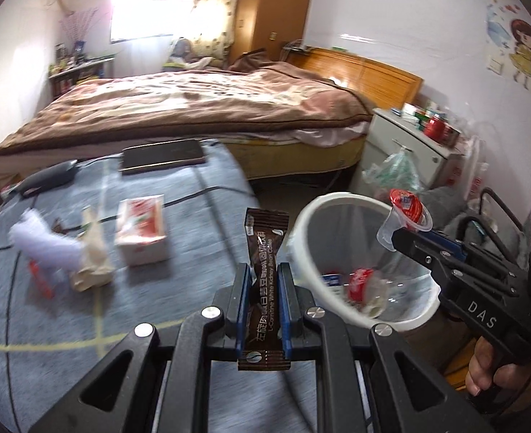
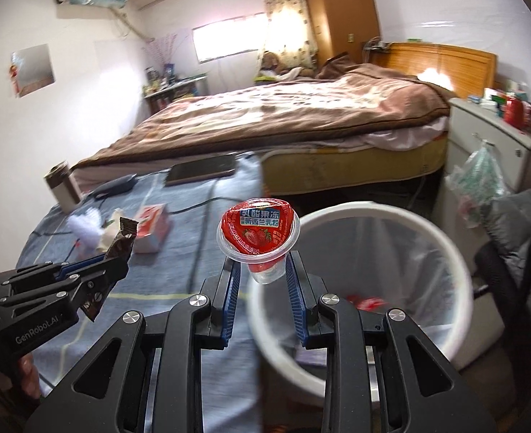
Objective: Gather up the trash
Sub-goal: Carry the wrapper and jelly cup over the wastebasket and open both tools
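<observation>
My left gripper (image 1: pixel 263 270) is shut on a brown coffee sachet (image 1: pixel 265 252) and holds it above the blue-covered table, just left of the white bin (image 1: pixel 303 223). It also shows in the right wrist view (image 2: pixel 119 252) with the sachet (image 2: pixel 122 238). My right gripper (image 2: pixel 261 263) is shut on a red-lidded jelly cup (image 2: pixel 258 231) over the near rim of the bin (image 2: pixel 442 238). The cup shows in the left wrist view (image 1: pixel 408 213), held by the right gripper (image 1: pixel 397 236) above the bin's far rim. Red wrappers and clear plastic lie inside the bin.
On the table lie crumpled white tissue (image 1: pixel 45 241), a beige wad (image 1: pixel 92 256), a red-and-white carton (image 1: pixel 142 231), a dark tablet (image 1: pixel 162 155) and a black cable. A steel cup (image 2: pixel 61 187) stands at the table's far left. A bed and a white cabinet (image 1: pixel 406 144) are behind.
</observation>
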Demonstrator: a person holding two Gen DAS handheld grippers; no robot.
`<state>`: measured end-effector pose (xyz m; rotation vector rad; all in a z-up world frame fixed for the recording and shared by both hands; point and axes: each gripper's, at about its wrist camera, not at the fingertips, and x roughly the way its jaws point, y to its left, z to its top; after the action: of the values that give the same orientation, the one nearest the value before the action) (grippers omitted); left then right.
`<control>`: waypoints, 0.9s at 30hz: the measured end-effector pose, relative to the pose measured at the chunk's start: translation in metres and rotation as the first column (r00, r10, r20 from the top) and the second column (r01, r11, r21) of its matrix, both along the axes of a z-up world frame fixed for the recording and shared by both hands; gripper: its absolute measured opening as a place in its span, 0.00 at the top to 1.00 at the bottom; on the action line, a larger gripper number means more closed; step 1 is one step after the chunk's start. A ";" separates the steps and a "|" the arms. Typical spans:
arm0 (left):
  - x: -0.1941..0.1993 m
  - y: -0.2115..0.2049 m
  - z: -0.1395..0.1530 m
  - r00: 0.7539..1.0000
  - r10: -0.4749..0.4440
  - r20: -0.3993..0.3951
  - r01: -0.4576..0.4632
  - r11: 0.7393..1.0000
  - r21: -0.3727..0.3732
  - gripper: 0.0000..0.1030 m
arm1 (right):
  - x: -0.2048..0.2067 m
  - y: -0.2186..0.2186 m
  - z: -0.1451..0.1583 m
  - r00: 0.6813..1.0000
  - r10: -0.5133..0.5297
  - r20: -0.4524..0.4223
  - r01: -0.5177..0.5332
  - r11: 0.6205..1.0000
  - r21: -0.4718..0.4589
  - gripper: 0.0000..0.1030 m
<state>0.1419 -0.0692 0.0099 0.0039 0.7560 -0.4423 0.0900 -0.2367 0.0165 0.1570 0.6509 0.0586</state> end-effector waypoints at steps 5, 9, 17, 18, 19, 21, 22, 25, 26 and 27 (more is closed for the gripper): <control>0.007 -0.034 0.000 0.998 -0.065 -0.018 0.065 0.998 -0.026 0.85 | -0.003 -0.027 -0.001 0.998 -0.064 -0.012 0.064 0.998 -0.019 0.72; 0.008 -0.061 -0.005 0.992 -0.117 -0.037 0.116 0.993 -0.035 0.85 | -0.003 -0.039 -0.007 0.995 -0.093 -0.040 0.092 0.995 -0.045 0.72; 0.015 -0.097 -0.025 0.981 -0.164 -0.105 0.161 0.986 -0.038 0.84 | 0.006 -0.065 -0.027 0.984 -0.128 -0.123 0.123 0.991 -0.047 0.72; 0.016 -0.099 -0.026 0.980 -0.164 -0.112 0.160 0.986 -0.045 0.84 | 0.005 -0.066 -0.029 0.983 -0.130 -0.127 0.125 0.991 -0.049 0.72; 0.017 -0.100 -0.028 0.981 -0.159 -0.114 0.155 0.987 -0.047 0.84 | 0.008 -0.067 -0.032 0.981 -0.133 -0.138 0.127 0.991 -0.051 0.72; 0.018 -0.103 -0.031 0.979 -0.161 -0.124 0.157 0.987 -0.041 0.84 | 0.009 -0.071 -0.035 0.980 -0.127 -0.156 0.120 0.992 -0.050 0.72; 0.019 -0.105 -0.033 0.977 -0.171 -0.130 0.167 0.985 -0.038 0.84 | 0.010 -0.072 -0.037 0.978 -0.121 -0.168 0.115 0.992 -0.045 0.72; 0.019 -0.103 -0.034 0.980 -0.156 -0.126 0.153 0.988 -0.035 0.70 | 0.008 -0.075 -0.040 0.976 -0.126 -0.178 0.119 0.992 -0.050 0.70; 0.020 -0.102 -0.034 0.980 -0.151 -0.127 0.147 0.988 -0.039 0.55 | 0.007 -0.076 -0.041 0.975 -0.131 -0.180 0.123 0.991 -0.055 0.66; 0.020 -0.100 -0.034 0.980 -0.148 -0.131 0.143 0.989 -0.048 0.49 | 0.007 -0.076 -0.041 0.974 -0.133 -0.182 0.125 0.991 -0.057 0.62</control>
<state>0.1618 -0.1693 -0.0244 -0.0060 0.8832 -0.6012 0.0970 -0.3127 -0.0243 0.1618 0.8263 -0.0974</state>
